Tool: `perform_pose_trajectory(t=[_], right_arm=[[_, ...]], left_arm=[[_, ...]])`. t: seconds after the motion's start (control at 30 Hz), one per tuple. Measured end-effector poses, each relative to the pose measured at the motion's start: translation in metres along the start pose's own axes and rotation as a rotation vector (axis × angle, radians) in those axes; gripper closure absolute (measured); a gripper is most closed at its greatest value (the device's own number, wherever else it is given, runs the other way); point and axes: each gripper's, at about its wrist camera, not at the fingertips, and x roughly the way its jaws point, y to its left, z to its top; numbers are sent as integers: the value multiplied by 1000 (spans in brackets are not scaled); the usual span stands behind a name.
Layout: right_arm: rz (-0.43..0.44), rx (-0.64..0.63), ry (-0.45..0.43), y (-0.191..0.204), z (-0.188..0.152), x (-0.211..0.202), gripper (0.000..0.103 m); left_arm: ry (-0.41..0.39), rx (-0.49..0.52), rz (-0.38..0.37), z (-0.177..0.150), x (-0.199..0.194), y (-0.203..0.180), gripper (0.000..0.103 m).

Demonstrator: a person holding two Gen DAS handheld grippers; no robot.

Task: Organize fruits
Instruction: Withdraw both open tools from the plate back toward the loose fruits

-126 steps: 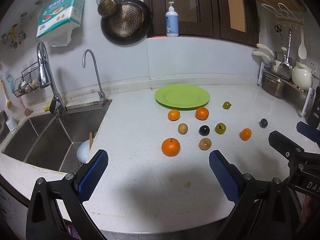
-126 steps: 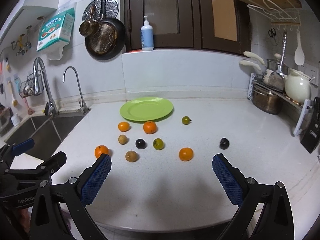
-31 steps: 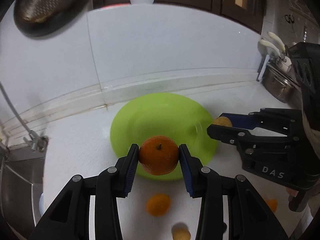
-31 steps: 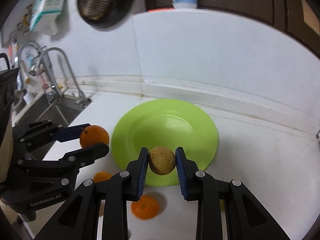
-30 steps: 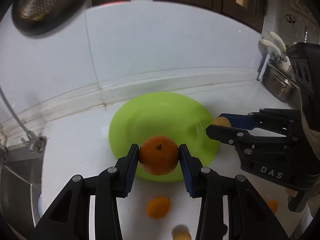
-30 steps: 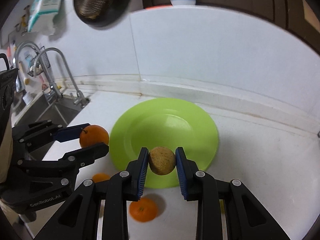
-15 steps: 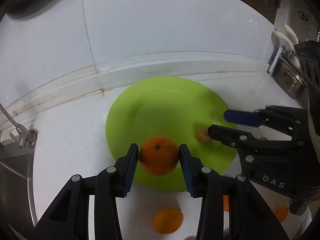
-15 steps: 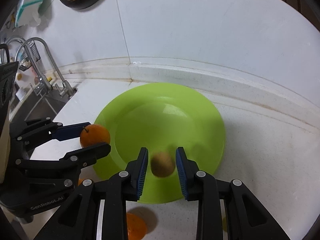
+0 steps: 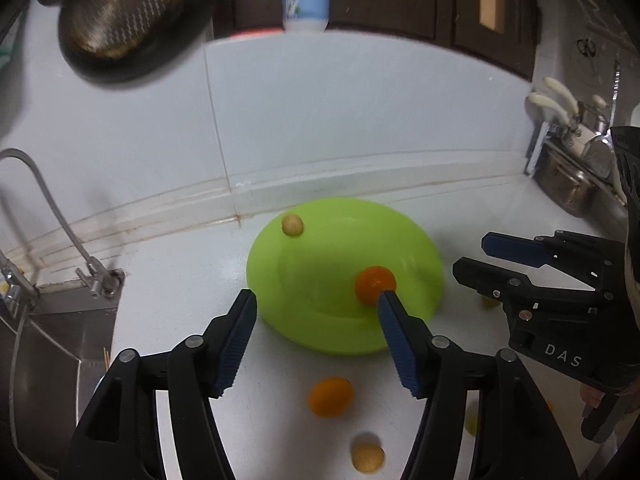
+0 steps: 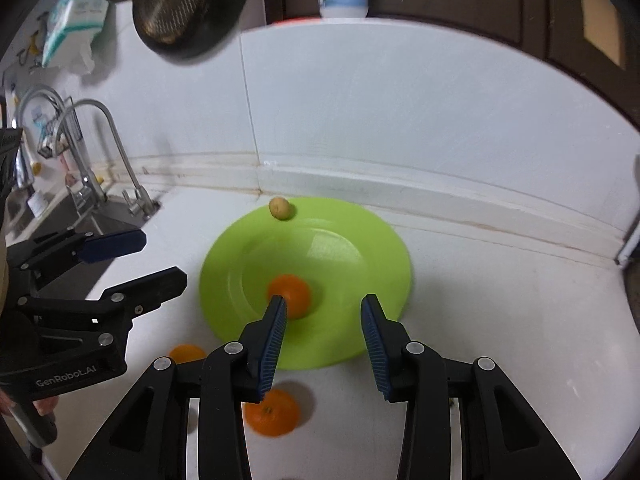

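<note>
A green plate (image 9: 320,312) (image 10: 360,248) lies on the white counter near the back wall. An orange (image 9: 374,284) (image 10: 292,292) rests on the plate. A small tan fruit (image 9: 292,225) (image 10: 280,207) sits at the plate's far rim. My left gripper (image 9: 314,320) is open and empty above the plate's near edge; it also shows in the right wrist view (image 10: 136,258). My right gripper (image 10: 323,322) is open and empty over the plate's near side; it also shows in the left wrist view (image 9: 480,258).
More fruit lies on the counter in front of the plate: an orange (image 9: 330,396) (image 10: 272,412), a tan fruit (image 9: 367,456), another orange (image 10: 186,354). The sink (image 9: 36,344) and faucets (image 10: 116,152) are at the left. A pan (image 10: 184,4) hangs on the wall.
Both grippers have opened and let go. The orange and the tan fruit now lie on the plate; the tan fruit has rolled to the far rim. Both grippers have pulled back.
</note>
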Motion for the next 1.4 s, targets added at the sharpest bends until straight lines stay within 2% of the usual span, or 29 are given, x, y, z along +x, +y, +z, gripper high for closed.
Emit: perform_pose_trajectory(t=[0.2,0.37,0.5,0.63,1.17,1.4], right_arm=[[-27,34,-67,4,-14,-42,55],[-58,46,-99,8,-30,-72,55],[-80,55,-114,13,-44,-91,51],[-108,55,-117,17,-60,-104,51],[-126,143,-22,13,-120,-115,51],[-143,174,37,9,-142,-109,51]], left_arm=[[-58,-2,-2,-11,-40,-6,30],[-79,16,-10,-27,-64,-15,30],[-77,18,-21,-40,-74,-21,30],[-68,39,-41,-55,-81,-32,30],[-80,157,-40,-102,-83,-60,30],[-31,189,-69,-115,-67,-68,30]])
